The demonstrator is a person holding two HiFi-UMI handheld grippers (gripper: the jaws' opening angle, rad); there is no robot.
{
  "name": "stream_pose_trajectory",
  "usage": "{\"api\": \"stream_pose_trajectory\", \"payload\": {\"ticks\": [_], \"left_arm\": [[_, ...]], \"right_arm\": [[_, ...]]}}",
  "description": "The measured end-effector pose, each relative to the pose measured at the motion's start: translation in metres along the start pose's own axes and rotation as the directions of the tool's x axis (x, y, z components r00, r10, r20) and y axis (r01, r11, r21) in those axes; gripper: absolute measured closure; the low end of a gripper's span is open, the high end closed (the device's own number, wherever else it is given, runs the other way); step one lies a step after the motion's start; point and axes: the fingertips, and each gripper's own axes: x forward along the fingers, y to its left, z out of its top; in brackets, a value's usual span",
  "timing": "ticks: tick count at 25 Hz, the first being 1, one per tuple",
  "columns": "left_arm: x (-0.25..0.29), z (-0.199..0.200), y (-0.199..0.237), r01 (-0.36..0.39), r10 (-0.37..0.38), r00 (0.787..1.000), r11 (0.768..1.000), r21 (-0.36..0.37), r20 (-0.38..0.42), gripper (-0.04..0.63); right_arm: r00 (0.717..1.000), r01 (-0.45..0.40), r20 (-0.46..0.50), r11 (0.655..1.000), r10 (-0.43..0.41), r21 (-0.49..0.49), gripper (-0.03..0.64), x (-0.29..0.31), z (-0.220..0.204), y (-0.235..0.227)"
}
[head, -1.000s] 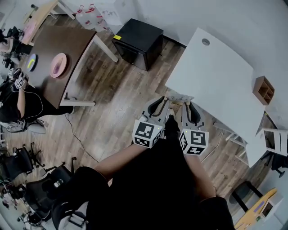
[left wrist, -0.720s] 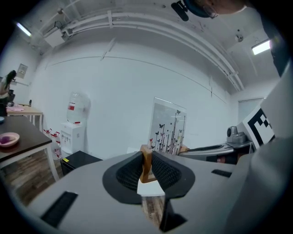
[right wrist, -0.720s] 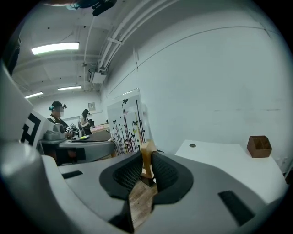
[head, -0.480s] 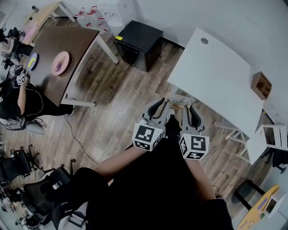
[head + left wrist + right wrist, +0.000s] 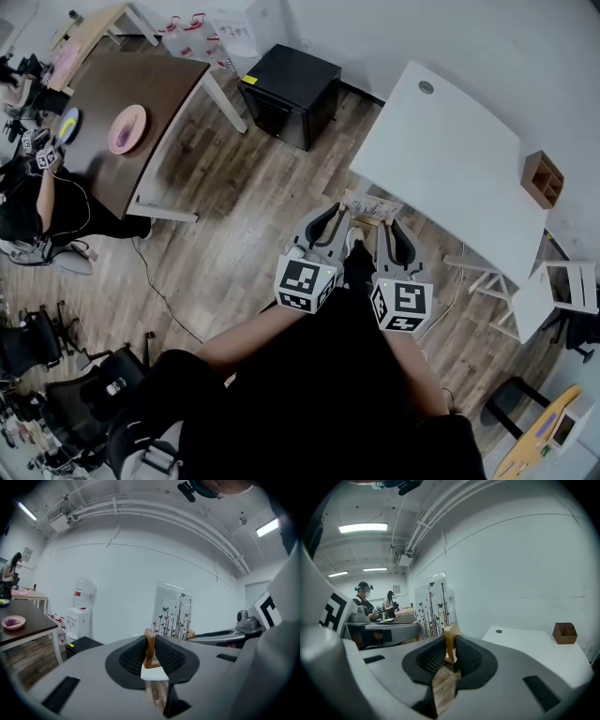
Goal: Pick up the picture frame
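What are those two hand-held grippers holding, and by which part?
The picture frame, by its wooden base: the left hand-held gripper clamps one end, the right hand-held gripper the other.

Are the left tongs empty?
No, the left tongs are pinched shut on the wooden edge of the picture frame.

The picture frame (image 5: 172, 615) had a pale wooden edge and a clear panel printed with black stems and butterflies. The worktop (image 5: 450, 159) was white, the floor (image 5: 253, 216) brown wood-grain.
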Motion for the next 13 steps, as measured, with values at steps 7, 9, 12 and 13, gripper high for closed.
{"api": "stream_pose_trajectory", "payload": {"ticks": [7,9,12,13], "left_arm": [[0.0009,0.0008,-0.0041,0.008,-0.008,1.000,1.000,0.007,-0.001,0.531],[0.0013,0.0006,-0.0053,0.009,-0.009,1.000,1.000,0.009,-0.003,0.531],[0.0008,0.0003,-0.0068,0.012,-0.012,1.000,1.000,0.012,0.000,0.531],[0.0005,0.0001,-0.0073,0.013,-0.013,1.000,1.000,0.013,0.001,0.531]], "right_arm": [[1.000,0.014,0.006,1.000,-0.014,0.009,0.540,-0.0029,-0.0003,-0.0033],[1.000,0.017,0.007,1.000,-0.017,0.009,0.540,-0.0036,-0.0004,-0.0042],[1.000,0.022,0.011,1.000,-0.022,0.007,0.541,-0.0049,-0.0010,-0.0049],[1.000,0.024,0.012,1.000,-0.024,0.007,0.541,-0.0054,-0.0014,-0.0051]]}}
